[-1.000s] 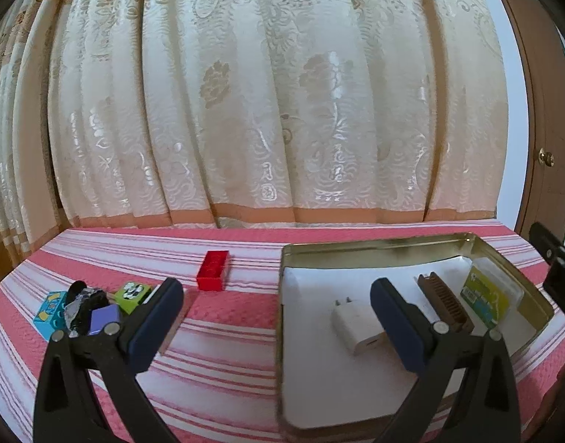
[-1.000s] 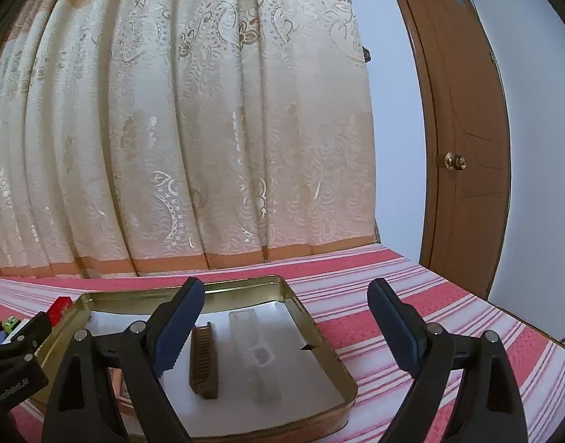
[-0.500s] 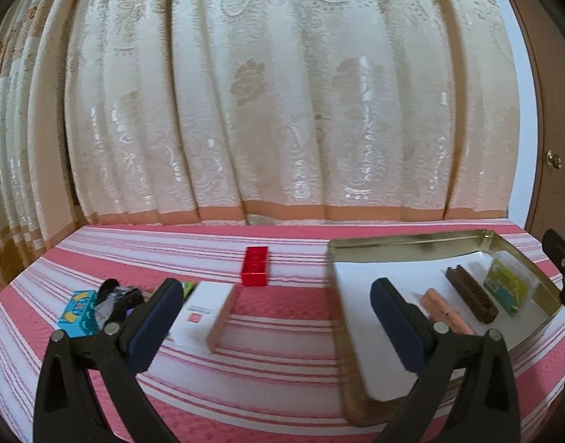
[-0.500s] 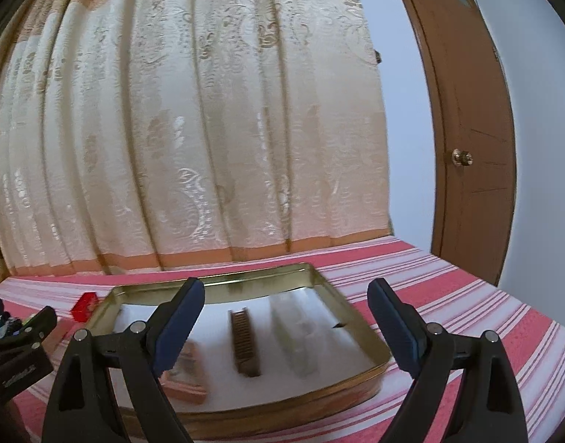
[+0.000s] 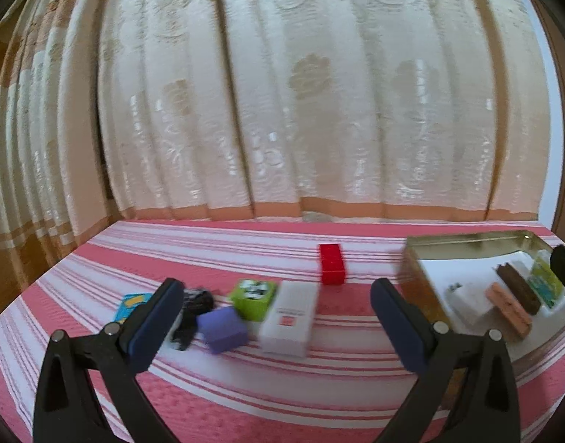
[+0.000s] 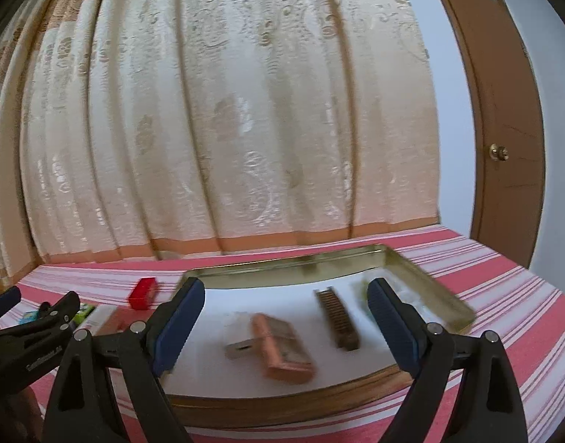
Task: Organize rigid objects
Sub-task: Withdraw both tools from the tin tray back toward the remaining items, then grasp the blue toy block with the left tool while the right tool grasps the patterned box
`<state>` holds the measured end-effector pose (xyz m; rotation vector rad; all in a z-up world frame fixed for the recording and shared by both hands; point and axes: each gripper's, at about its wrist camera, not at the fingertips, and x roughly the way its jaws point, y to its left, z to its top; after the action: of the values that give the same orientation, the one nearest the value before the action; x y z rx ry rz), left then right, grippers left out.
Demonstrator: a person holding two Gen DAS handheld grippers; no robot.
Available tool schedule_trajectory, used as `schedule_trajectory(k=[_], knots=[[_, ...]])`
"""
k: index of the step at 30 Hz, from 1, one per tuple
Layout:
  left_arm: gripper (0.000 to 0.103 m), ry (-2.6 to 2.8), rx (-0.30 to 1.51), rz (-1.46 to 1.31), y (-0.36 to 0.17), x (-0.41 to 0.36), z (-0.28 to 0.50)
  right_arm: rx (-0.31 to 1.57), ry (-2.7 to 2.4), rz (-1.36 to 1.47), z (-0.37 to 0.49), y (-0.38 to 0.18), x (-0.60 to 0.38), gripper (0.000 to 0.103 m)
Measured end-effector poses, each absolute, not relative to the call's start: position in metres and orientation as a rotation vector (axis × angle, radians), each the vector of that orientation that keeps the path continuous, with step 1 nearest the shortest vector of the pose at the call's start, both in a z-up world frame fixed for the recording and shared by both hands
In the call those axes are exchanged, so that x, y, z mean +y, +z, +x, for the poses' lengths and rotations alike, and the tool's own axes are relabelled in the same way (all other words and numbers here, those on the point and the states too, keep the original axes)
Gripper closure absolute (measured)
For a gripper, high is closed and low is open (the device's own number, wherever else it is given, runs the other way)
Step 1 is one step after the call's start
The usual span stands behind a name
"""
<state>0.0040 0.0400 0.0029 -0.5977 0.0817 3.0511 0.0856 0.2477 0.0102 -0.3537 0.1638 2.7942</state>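
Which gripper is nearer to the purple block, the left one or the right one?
Left. The left gripper is open just before the purple block on the cloth; the right gripper is open over the gold tray, farther to the right.

Right gripper [image 6: 286,317] gapes empty above gold tray [image 6: 445,295].

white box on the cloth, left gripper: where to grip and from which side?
Probably across the two long side faces of the white box, near mid-length, coming from the front along its long axis. It lies flat, short end toward the left gripper, whose open jaws look wider than the box. The purple cube sits close on one side, so that finger has little clearance.
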Motion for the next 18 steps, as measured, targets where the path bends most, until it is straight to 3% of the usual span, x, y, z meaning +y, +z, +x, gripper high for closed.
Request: schedule_trajectory(k=[18], knots=[[0.000, 3.141, 0.047, -0.686, -0.004, -0.049, -0.020, 0.172, 2.922, -0.436, 0.052, 0.006, 0.163, 0.011]])
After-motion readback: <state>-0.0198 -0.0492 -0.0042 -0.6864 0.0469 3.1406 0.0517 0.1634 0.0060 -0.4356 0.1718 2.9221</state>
